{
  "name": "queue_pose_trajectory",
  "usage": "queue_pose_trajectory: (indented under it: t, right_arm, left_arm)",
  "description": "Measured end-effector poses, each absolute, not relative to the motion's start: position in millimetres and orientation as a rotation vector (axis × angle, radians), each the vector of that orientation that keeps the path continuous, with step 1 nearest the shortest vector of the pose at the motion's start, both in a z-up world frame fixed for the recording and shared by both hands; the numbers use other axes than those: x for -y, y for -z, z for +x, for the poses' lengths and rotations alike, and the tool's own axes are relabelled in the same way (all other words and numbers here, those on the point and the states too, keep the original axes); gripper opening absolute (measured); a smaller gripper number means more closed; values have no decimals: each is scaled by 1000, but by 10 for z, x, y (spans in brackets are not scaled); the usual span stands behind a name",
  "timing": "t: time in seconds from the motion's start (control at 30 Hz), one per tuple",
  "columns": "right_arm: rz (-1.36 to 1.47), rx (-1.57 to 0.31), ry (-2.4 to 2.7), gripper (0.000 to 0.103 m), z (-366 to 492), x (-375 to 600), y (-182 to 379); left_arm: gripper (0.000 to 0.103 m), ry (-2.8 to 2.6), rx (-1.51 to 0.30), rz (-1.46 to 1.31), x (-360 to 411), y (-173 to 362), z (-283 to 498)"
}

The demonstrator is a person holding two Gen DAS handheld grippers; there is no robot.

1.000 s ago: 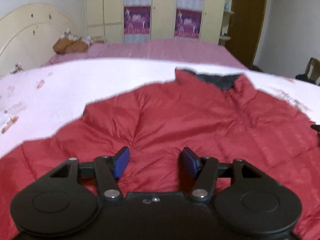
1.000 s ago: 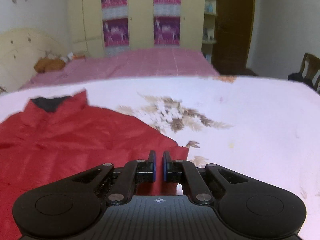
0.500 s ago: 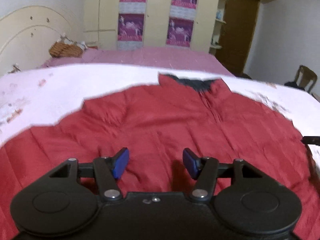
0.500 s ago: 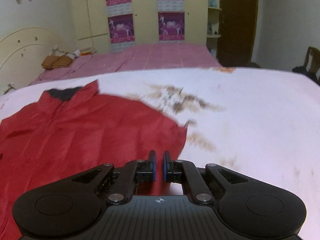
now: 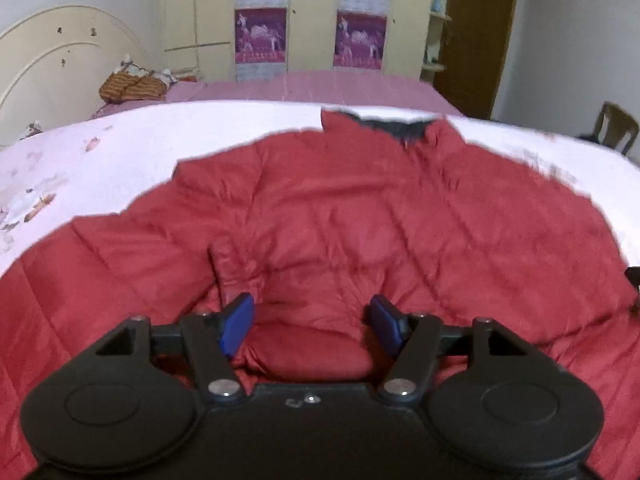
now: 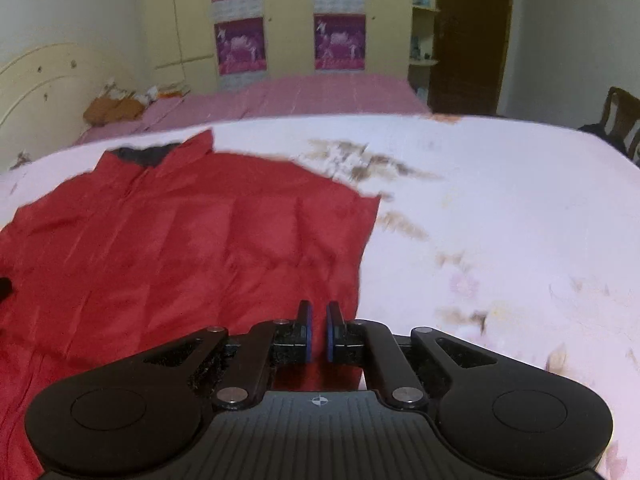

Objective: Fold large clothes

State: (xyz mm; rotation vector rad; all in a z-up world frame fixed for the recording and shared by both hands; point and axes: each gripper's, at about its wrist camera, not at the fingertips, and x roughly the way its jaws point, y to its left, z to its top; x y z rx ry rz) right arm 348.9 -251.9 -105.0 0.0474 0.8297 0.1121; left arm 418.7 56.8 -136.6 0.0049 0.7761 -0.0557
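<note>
A red puffer jacket (image 5: 360, 220) lies spread front-up on a white flowered bedsheet (image 5: 120, 152), its dark-lined collar (image 5: 384, 124) at the far side. My left gripper (image 5: 311, 316) is over the jacket's near part. A puffy fold fills the space between its blue pads and touches both, and the jaws are opening a little. Creases run from the fold up into the jacket. In the right wrist view the jacket (image 6: 180, 240) fills the left half. My right gripper (image 6: 318, 320) is shut on its thin right edge, over the sheet (image 6: 500, 220).
Beyond the sheet is a pink bedspread (image 5: 320, 84) with an orange bundle (image 5: 132, 86) by a cream headboard (image 5: 60, 64). A yellow wardrobe (image 5: 312, 12) with purple posters stands behind, a brown door (image 6: 468, 32) to its right. A wooden chair (image 6: 620, 116) is at far right.
Both views have pulled back, so more of the jacket shows. A puffy fold now bulges between the left fingers. The jacket's right edge has stayed at the right fingertips.
</note>
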Motion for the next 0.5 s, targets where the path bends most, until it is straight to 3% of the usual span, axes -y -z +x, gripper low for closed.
queue_pose_trajectory:
  t: [0.13,0.2,0.23,0.27,0.3,0.37,0.5]
  right_arm:
    - [9,-869,-93,5,3493,2414,1113]
    - [48,-827,-83,5,3439,2431,987]
    - [49,-811,-72,18,3403,2420,923]
    - [43,-795,-53,43,3360,2407,866]
    - [47,-742,-37,93,3278,2407,799]
    - [51,-689,-64,97,3172,2394,684]
    - [88,-697,-98,81,3078,2347,627]
  left_arm:
    - [66,54,-780,-20,-597,1278,4229]
    - [94,24,-734,-64,-701,1192,4132]
    - [96,-1,-708,-77,-768,1149,4057]
    - [96,-20,-692,-92,-843,1112,3985]
    - [96,-45,-683,-120,-948,1081,3887]
    - [93,-104,-669,-186,-1183,1042,3665]
    - [80,-259,-657,-319,-1714,1066,3112]
